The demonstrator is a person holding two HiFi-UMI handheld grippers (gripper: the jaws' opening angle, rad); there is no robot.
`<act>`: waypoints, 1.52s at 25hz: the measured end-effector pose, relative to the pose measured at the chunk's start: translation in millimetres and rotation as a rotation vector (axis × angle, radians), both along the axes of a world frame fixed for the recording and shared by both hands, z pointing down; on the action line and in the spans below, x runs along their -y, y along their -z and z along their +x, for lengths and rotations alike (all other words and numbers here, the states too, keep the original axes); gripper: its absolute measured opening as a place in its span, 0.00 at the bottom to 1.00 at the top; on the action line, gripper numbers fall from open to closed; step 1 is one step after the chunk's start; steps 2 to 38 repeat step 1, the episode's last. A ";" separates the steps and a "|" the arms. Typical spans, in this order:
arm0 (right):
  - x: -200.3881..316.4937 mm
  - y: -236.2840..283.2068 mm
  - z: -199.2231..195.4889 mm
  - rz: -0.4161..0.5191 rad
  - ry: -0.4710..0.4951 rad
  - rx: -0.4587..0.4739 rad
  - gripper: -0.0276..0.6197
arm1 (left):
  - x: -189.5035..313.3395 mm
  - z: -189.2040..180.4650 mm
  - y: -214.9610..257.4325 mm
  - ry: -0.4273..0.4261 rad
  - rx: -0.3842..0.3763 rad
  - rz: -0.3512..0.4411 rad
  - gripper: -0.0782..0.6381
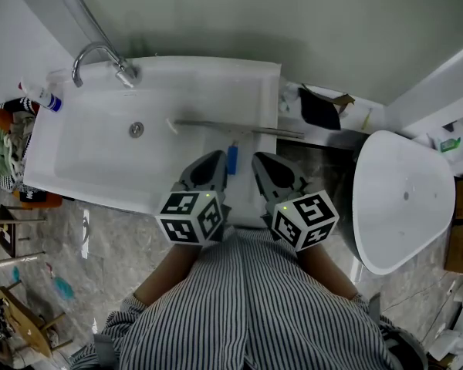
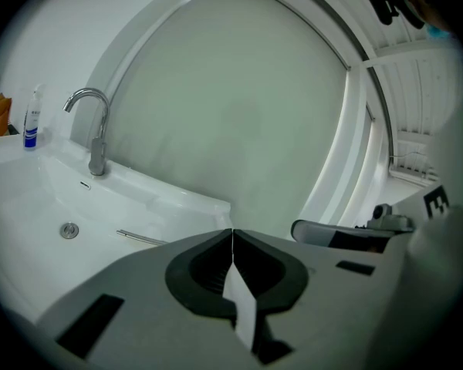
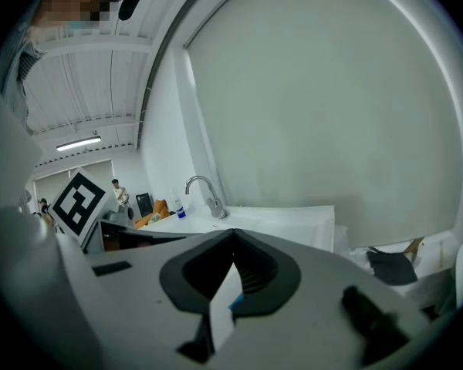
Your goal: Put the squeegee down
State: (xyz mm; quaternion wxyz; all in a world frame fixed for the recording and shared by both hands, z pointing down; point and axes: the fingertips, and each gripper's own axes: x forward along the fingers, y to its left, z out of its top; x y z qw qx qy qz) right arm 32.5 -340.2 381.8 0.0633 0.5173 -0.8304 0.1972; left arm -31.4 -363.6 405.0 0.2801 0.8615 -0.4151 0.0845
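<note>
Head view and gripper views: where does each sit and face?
Head view: on the person's head, looking steeply down at sink and squeegee; shows left gripper, right gripper, striped shirt.
Left gripper view: rides the left gripper, looks over its shut jaws across the sink.
Right gripper view: rides the right gripper, looks over shut jaws toward the wall.
Shared: both gripper views show the faucet.

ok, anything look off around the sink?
Mildly: the squeegee lies crosswise over the sink, with the blade's right end poking past the sink's right rim. Nothing looks spilled or damaged.
</note>
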 end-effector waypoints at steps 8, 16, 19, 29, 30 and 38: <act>0.2 -0.1 0.3 0.000 0.000 0.000 0.07 | 0.2 0.5 -0.2 -0.001 0.000 0.000 0.13; 0.2 -0.1 0.3 0.000 0.000 0.000 0.07 | 0.2 0.5 -0.2 -0.001 0.000 0.000 0.13; 0.2 -0.1 0.3 0.000 0.000 0.000 0.07 | 0.2 0.5 -0.2 -0.001 0.000 0.000 0.13; 0.2 -0.1 0.3 0.000 0.000 0.000 0.07 | 0.2 0.5 -0.2 -0.001 0.000 0.000 0.13; 0.2 -0.1 0.3 0.000 0.000 0.000 0.07 | 0.2 0.5 -0.2 -0.001 0.000 0.000 0.13; 0.2 -0.1 0.3 0.000 0.000 0.000 0.07 | 0.2 0.5 -0.2 -0.001 0.000 0.000 0.13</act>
